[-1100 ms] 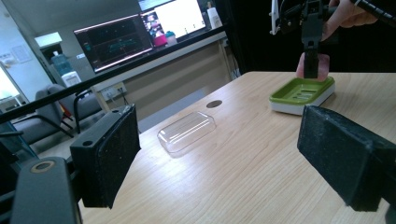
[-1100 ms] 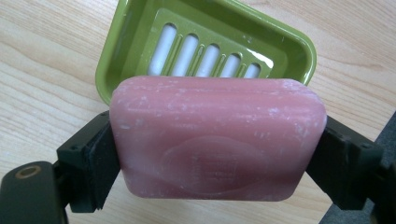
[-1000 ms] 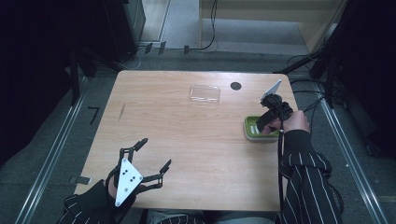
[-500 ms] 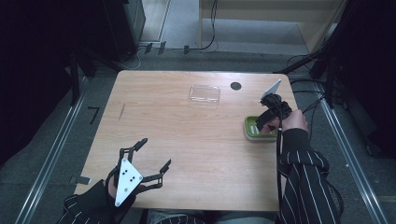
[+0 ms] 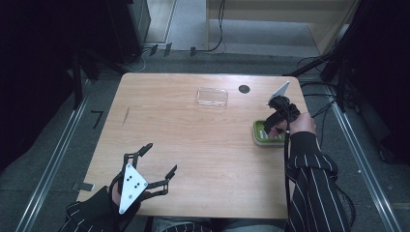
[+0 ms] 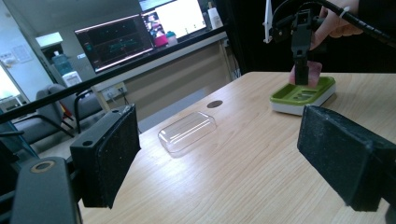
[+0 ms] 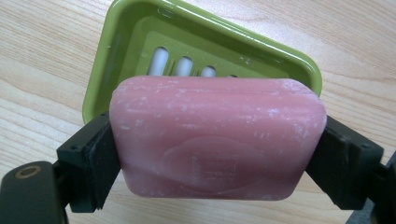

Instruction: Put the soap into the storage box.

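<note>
I find the pink soap bar (image 7: 217, 140) clamped by its two short ends in the right tool (image 7: 217, 154), its long axis running straight across from one pad to the other. It hangs just above the green soap dish (image 7: 116, 56), which in the right gripper view lies toward 12 o'clock from the bar, its slotted floor bare. The bar's length runs roughly parallel to the dish's longer side, so I judge a short advance and a lowering would seat it without any turn. In the high view the dish (image 5: 258, 137) sits at the bench's (image 5: 193, 140) 3 o'clock edge, the right tool (image 5: 270, 126) directly over it. The clear lid (image 5: 212, 96) lies well apart, toward 12 o'clock. The left tool (image 5: 159, 162) rests at 7 o'clock, spread wide, holding nothing, far from the dish.
</note>
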Demonstrator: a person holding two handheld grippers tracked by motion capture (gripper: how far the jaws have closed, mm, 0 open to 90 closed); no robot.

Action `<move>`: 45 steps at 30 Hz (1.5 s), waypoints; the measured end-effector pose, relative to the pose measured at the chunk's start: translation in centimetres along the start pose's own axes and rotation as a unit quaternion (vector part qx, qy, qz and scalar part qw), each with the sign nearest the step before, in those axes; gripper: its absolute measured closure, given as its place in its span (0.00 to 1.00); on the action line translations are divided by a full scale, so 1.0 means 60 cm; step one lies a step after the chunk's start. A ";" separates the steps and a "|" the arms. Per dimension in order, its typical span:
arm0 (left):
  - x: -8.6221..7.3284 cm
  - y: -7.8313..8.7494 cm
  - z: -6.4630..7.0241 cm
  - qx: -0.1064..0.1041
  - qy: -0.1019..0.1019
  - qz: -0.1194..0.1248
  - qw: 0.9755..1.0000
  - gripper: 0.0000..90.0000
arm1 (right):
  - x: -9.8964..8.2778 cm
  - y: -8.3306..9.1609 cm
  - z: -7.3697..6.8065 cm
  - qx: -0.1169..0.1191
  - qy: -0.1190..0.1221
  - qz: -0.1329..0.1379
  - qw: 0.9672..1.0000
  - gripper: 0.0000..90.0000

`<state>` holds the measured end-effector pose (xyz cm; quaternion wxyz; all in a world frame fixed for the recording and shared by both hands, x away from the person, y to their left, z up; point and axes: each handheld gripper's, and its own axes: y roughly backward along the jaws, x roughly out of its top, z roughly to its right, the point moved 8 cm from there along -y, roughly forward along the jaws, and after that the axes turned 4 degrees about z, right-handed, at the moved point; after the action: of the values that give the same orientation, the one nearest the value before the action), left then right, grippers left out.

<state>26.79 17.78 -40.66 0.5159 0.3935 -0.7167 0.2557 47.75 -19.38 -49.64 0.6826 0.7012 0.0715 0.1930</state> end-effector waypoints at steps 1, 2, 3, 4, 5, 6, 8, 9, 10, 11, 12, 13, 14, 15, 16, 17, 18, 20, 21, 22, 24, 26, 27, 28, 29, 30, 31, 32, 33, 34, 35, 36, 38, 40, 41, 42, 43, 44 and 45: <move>0.000 0.000 0.000 0.000 0.000 0.000 1.000 0.15 | 0.000 -0.001 0.000 0.000 -0.002 0.000 1.000 0.15; 0.000 0.000 0.000 0.000 0.000 0.000 1.000 0.15 | 0.001 -0.001 0.000 0.002 -0.006 0.000 1.000 0.16; 0.000 0.000 0.000 0.000 0.000 0.000 1.000 0.15 | 0.001 -0.002 0.000 0.007 -0.008 0.001 1.000 0.16; 0.000 0.000 0.000 0.000 0.000 0.000 1.000 0.15 | 0.001 -0.004 -0.001 0.011 -0.012 -0.001 1.000 0.16; 0.000 0.000 0.000 0.000 0.000 0.000 1.000 0.15 | 0.002 -0.005 0.000 0.013 -0.013 -0.001 1.000 0.16; 0.000 0.000 0.001 -0.001 0.000 0.000 1.000 0.15 | 0.002 -0.006 0.000 0.013 -0.015 -0.003 1.000 0.16; 0.000 0.000 0.001 -0.001 0.000 0.000 1.000 0.15 | 0.002 -0.008 0.000 0.014 -0.021 -0.005 1.000 0.16; 0.000 0.000 0.001 -0.001 0.000 0.000 1.000 0.15 | 0.002 -0.009 0.001 0.016 -0.021 -0.006 1.000 0.15; 0.000 0.000 0.001 -0.001 0.000 0.000 1.000 0.15 | 0.003 -0.010 0.002 0.018 -0.023 -0.007 1.000 0.16; 0.000 0.000 0.001 -0.001 -0.001 -0.001 1.000 0.15 | 0.003 -0.011 0.003 0.018 -0.025 -0.009 0.999 0.16; 0.000 0.000 0.001 -0.001 -0.001 -0.001 1.000 0.15 | 0.005 -0.012 0.003 0.018 -0.027 -0.008 0.999 0.16; 0.000 0.000 0.001 -0.001 -0.001 0.000 1.000 0.15 | 0.005 -0.012 0.002 0.019 -0.029 -0.010 0.999 0.15; 0.000 0.000 0.001 -0.001 0.000 0.000 1.000 0.15 | 0.006 -0.013 0.002 0.021 -0.027 -0.010 0.999 0.16; 0.000 0.000 0.001 0.000 0.000 0.000 1.000 0.15 | 0.007 -0.014 0.001 0.021 -0.028 -0.011 0.999 0.16; 0.000 0.000 0.000 0.000 0.000 0.000 1.000 0.15 | 0.008 -0.015 0.000 0.021 -0.028 -0.011 0.999 0.16; 0.000 0.000 0.001 -0.001 0.000 0.000 1.000 0.15 | 0.008 -0.016 -0.001 0.023 -0.030 -0.013 0.999 0.16; 0.000 0.000 0.001 -0.001 0.000 0.000 1.000 0.15 | 0.008 -0.017 -0.001 0.024 -0.032 -0.015 0.999 0.16; 0.000 0.000 0.000 0.000 0.000 0.000 1.000 0.15 | 0.009 -0.019 0.000 0.026 -0.031 -0.015 0.999 0.16; 0.000 0.000 0.000 0.000 0.000 0.000 1.000 0.15 | 0.009 -0.020 -0.001 0.028 -0.031 -0.015 0.999 0.16; 0.000 0.000 0.001 -0.001 0.000 0.000 1.000 0.15 | 0.010 -0.021 -0.002 0.031 -0.035 -0.014 0.999 0.16; 0.000 0.000 0.001 -0.001 -0.001 -0.001 1.000 0.15 | 0.011 -0.023 -0.004 0.036 -0.035 -0.014 0.999 0.16; 0.000 0.000 0.001 -0.001 0.000 0.000 1.000 0.15 | 0.012 -0.025 -0.005 0.039 -0.036 -0.013 0.999 0.16; 0.000 0.000 0.001 -0.001 0.000 -0.001 1.000 0.15 | 0.013 -0.026 -0.005 0.040 -0.039 -0.014 0.998 0.16; 0.000 0.000 0.001 -0.001 0.000 0.000 1.000 0.15 | 0.014 -0.027 -0.005 0.040 -0.038 -0.014 0.998 0.16; 0.000 0.000 0.001 -0.001 0.000 0.000 1.000 0.15 | 0.014 -0.028 -0.006 0.040 -0.041 -0.015 0.998 0.15; 0.000 0.000 0.001 -0.001 0.000 0.000 1.000 0.15 | 0.015 -0.028 -0.006 0.041 -0.042 -0.016 0.998 0.16; 0.000 0.000 0.000 -0.001 0.000 0.000 1.000 0.15 | 0.015 -0.029 -0.006 0.041 -0.042 -0.017 0.998 0.15; 0.000 0.000 0.000 0.000 0.000 0.000 1.000 0.15 | 0.015 -0.030 -0.007 0.042 -0.042 -0.019 0.998 0.16; 0.000 0.000 0.000 0.000 0.000 0.000 1.000 0.15 | 0.015 -0.031 -0.006 0.041 -0.043 -0.020 0.998 0.15; 0.000 0.000 0.000 0.000 0.000 0.000 1.000 0.15 | 0.016 -0.033 -0.006 0.042 -0.043 -0.019 0.998 0.15; 0.000 0.000 0.000 0.000 0.000 0.000 1.000 0.15 | 0.016 -0.034 -0.006 0.043 -0.044 -0.021 0.998 0.16; 0.000 0.000 0.000 0.000 0.000 0.000 1.000 0.15 | 0.016 -0.036 -0.006 0.045 -0.047 -0.021 0.998 0.15; 0.000 0.000 0.000 0.000 0.000 0.000 1.000 0.15 | 0.015 -0.038 -0.007 0.047 -0.050 -0.025 0.997 0.15; 0.000 0.000 0.000 0.000 0.000 0.000 1.000 0.15 | 0.016 -0.040 -0.006 0.050 -0.053 -0.021 0.997 0.16; 0.000 0.000 0.000 -0.001 0.000 0.000 1.000 0.15 | 0.016 -0.040 -0.006 0.051 -0.054 -0.023 0.997 0.15; 0.000 0.000 0.000 -0.001 0.000 0.000 1.000 0.15 | 0.015 -0.041 -0.005 0.049 -0.056 -0.024 0.997 0.16; 0.000 0.000 0.000 -0.001 0.000 0.000 1.000 0.15 | 0.015 -0.041 -0.004 0.047 -0.061 -0.024 0.997 0.16; 0.000 0.000 0.000 -0.001 0.000 0.000 1.000 0.15 | 0.015 -0.042 -0.003 0.047 -0.061 -0.025 0.997 0.15; 0.000 0.000 0.000 0.000 0.000 0.000 1.000 0.15 | 0.014 -0.043 -0.003 0.047 -0.064 -0.027 0.997 0.15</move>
<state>26.78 17.78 -40.67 0.5161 0.3933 -0.7168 0.2553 48.89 -18.77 -52.02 0.6571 0.7411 0.0554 0.1260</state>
